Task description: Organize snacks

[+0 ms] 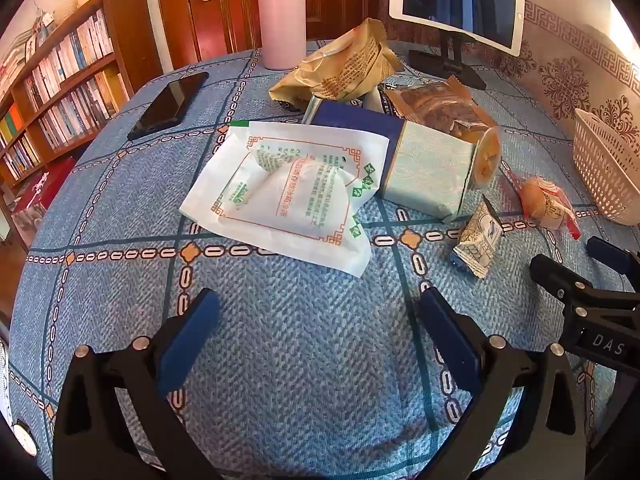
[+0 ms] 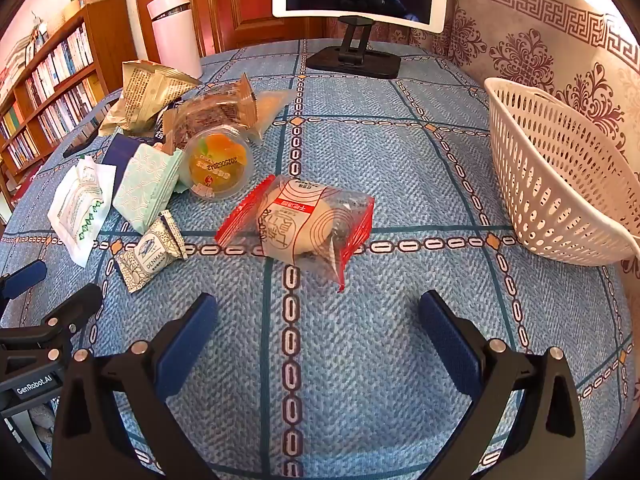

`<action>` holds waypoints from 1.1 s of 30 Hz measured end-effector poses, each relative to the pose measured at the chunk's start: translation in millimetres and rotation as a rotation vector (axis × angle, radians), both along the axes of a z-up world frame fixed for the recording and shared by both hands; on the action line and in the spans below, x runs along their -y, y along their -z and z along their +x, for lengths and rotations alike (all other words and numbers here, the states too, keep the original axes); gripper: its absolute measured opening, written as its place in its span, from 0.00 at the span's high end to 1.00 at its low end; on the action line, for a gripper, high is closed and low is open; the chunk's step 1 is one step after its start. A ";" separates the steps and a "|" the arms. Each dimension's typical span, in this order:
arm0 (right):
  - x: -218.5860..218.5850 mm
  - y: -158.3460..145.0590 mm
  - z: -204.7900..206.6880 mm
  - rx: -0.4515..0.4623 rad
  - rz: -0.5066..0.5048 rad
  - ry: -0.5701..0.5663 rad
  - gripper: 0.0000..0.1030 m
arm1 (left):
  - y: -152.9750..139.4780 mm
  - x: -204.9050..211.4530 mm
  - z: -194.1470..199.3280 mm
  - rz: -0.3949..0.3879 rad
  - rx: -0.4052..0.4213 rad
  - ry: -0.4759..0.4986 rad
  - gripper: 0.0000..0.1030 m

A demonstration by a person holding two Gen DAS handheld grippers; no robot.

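Snacks lie scattered on a blue patterned tablecloth (image 1: 304, 340). A flat white packet with green and red print (image 1: 288, 192) lies just ahead of my left gripper (image 1: 320, 312), which is open and empty above the cloth. Behind it are a mint and navy pack (image 1: 424, 168), a tan bag (image 1: 344, 68) and a jelly cup (image 2: 218, 162). A red-edged clear bun packet (image 2: 304, 224) lies ahead of my right gripper (image 2: 320, 312), open and empty too. A small patterned packet (image 2: 150, 256) lies to its left. A white perforated basket (image 2: 560, 176) stands at the right.
A pink flask (image 1: 282, 16) and a black phone (image 1: 168, 104) sit at the far left of the table. A tablet on a black stand (image 2: 356, 52) is at the back. A bookshelf (image 1: 60, 92) stands beyond the left edge; a patterned wall (image 2: 560, 32) runs behind the basket.
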State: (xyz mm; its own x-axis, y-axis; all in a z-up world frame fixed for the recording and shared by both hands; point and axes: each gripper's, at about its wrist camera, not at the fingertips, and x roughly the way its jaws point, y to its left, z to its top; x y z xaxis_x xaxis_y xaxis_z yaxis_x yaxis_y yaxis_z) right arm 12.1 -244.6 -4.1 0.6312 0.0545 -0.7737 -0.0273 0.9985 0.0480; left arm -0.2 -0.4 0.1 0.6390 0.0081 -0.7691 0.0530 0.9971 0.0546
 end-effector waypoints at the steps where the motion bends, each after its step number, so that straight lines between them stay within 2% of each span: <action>1: -0.4 -0.1 0.0 0.001 -0.006 0.000 0.05 | 0.0 -0.3 0.1 -0.008 -0.004 0.000 0.02; 33: -0.7 -0.4 -0.2 -0.003 -0.005 0.000 0.05 | -0.3 -2.0 0.3 -0.016 -0.010 0.000 0.02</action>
State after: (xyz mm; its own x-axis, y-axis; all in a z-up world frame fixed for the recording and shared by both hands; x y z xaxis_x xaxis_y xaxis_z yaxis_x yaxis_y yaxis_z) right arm 11.9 -243.9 -3.7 0.6292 0.0501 -0.7756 -0.0268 0.9987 0.0428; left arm 0.1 1.6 0.4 0.6316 -0.0041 -0.7753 0.0536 0.9978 0.0384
